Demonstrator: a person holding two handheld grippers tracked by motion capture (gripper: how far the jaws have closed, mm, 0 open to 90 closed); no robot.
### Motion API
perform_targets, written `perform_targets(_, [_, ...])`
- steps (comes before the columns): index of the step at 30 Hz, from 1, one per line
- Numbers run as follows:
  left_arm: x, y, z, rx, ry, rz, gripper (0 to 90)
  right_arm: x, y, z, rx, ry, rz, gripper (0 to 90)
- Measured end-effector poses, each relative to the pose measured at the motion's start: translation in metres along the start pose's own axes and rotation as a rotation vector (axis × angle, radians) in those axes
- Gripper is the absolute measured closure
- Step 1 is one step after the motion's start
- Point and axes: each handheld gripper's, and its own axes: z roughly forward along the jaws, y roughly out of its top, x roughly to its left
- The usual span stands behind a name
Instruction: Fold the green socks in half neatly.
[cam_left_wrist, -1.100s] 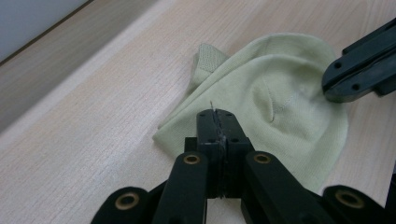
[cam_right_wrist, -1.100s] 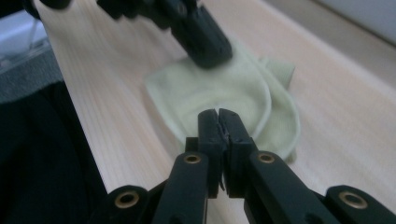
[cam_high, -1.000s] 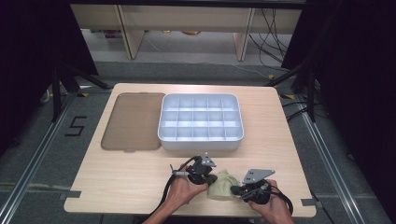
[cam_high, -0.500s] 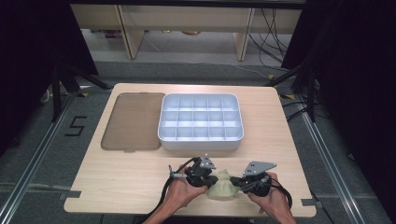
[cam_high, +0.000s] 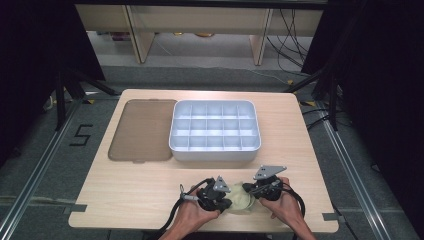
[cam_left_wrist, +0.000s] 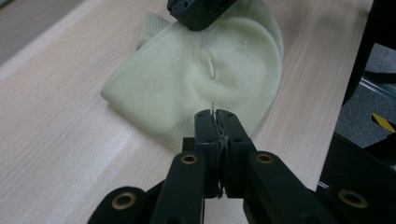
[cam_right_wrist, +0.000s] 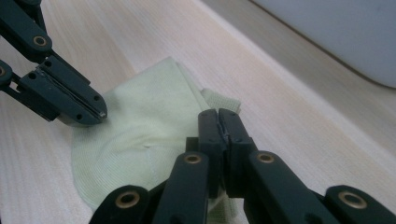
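While the pale yellow-green cloth (cam_high: 239, 201) is lying flat on the tabletop (cam_high: 150, 180) near its six-o'clock edge, it is being worked from both sides. The left gripper (cam_left_wrist: 216, 115) is being held at the cloth's nine-o'clock side with its jaws pressed together on the near hem, a thread of fabric being pinched between them. The right gripper (cam_right_wrist: 218, 116) is being held at the three-o'clock side, its jaws likewise brought together over the cloth's edge; whether fabric is actually being gripped there cannot be told. Compared with a second ago, the right hand (cam_high: 285, 207) is being seen closer to the cloth, and the gap between the two tools is being narrowed. A fold or a lift is judged to be in preparation. The white compartment tray (cam_high: 215, 150) and the brown lid (cam_high: 142, 130) are being left untouched toward twelve o'clock.
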Motion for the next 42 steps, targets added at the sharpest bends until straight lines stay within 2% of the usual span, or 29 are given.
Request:
perform_targets(3, [0.001, 0.001, -0.004, -0.010, 0.001, -0.004, 85.3, -0.001, 0.002, -0.007, -0.006, 0.003, -0.008, 87.9])
perform_targets(5, [0.004, 0.001, -0.009, -0.025, 0.008, -0.017, 83.0, 0.000, 0.004, -0.017, -0.022, 0.002, 0.008, 87.8])
perform_targets(6, [0.009, 0.002, -0.013, -0.038, 0.020, -0.048, 75.8, 0.001, 0.003, -0.024, -0.041, -0.018, 0.003, 86.7])
perform_targets(7, [0.009, 0.002, -0.013, -0.038, 0.020, -0.048, 73.0, 0.001, 0.002, -0.027, -0.038, -0.016, 0.007, 85.9])
perform_targets(8, [0.013, 0.001, -0.014, -0.074, 0.029, -0.102, 71.7, 0.002, 0.000, -0.029, -0.034, -0.011, 0.020, 85.3])
perform_targets(10, [0.016, 0.001, -0.016, -0.073, 0.036, -0.103, 70.6, 0.002, -0.001, -0.030, -0.028, -0.018, 0.018, 85.1])
perform_targets(14, [0.027, 0.002, -0.016, -0.066, 0.051, -0.153, 62.3, 0.001, -0.007, -0.034, -0.031, -0.023, 0.043, 81.3])
perform_targets(17, [0.030, 0.004, -0.015, -0.072, 0.056, -0.172, 61.3, 0.001, -0.008, -0.034, -0.039, -0.010, 0.051, 80.0])
perform_targets(19, [0.034, 0.005, -0.013, -0.067, 0.054, -0.176, 59.2, 0.004, -0.008, -0.036, -0.039, -0.018, 0.056, 79.8])
perform_targets(20, [0.035, 0.006, -0.012, -0.045, 0.054, -0.168, 59.2, 0.005, -0.008, -0.036, -0.033, -0.018, 0.060, 79.9])
perform_targets(21, [0.037, 0.008, -0.011, -0.021, 0.055, -0.153, 58.7, 0.006, -0.008, -0.036, -0.039, -0.023, 0.044, 80.0])
perform_targets(23, [0.039, 0.010, -0.008, -0.008, 0.055, -0.154, 58.0, 0.007, -0.009, -0.036, -0.033, -0.023, 0.047, 80.6])
perform_targets(26, [0.040, 0.013, -0.003, 0.011, 0.056, -0.147, 57.9, 0.010, -0.010, -0.033, -0.023, -0.022, 0.038, 85.1])
perform_targets(27, [0.040, 0.014, -0.002, 0.010, 0.053, -0.146, 58.2, 0.009, -0.009, -0.032, -0.030, -0.025, 0.019, 86.8])
perform_targets(29, [0.038, 0.015, 0.001, 0.010, 0.058, -0.154, 58.3, 0.009, -0.009, -0.030, -0.036, -0.025, 0.014, 88.1])
perform_targets(30, [0.038, 0.016, 0.002, 0.030, 0.062, -0.139, 58.3, 0.010, -0.009, -0.029, -0.027, -0.024, 0.019, 88.2])
perform_targets(31, [0.038, 0.016, 0.002, 0.030, 0.062, -0.139, 58.2, 0.010, -0.009, -0.029, -0.027, -0.024, 0.019, 88.2])
perform_targets(33, [0.035, 0.017, 0.006, 0.007, 0.077, -0.166, 57.7, 0.009, -0.009, -0.028, -0.022, -0.018, 0.020, 88.1])
perform_targets(34, [0.038, 0.017, 0.004, 0.040, 0.071, -0.131, 57.5, 0.008, -0.010, -0.028, -0.023, -0.024, 0.016, 87.7])
perform_targets(35, [0.038, 0.018, 0.004, 0.043, 0.070, -0.129, 57.0, 0.008, -0.010, -0.027, -0.019, -0.027, 0.025, 87.4])
perform_targets(36, [0.036, 0.019, 0.006, 0.032, 0.070, -0.152, 55.0, 0.007, -0.011, -0.027, -0.020, -0.026, 0.034, 86.6])
perform_targets(41, [0.036, 0.021, 0.008, 0.062, 0.068, -0.142, 53.2, 0.008, -0.010, -0.027, -0.028, -0.027, 0.044, 82.7])
perform_targets(42, [0.033, 0.021, 0.011, 0.036, 0.071, -0.178, 53.0, 0.008, -0.009, -0.027, -0.028, -0.031, 0.057, 77.7])
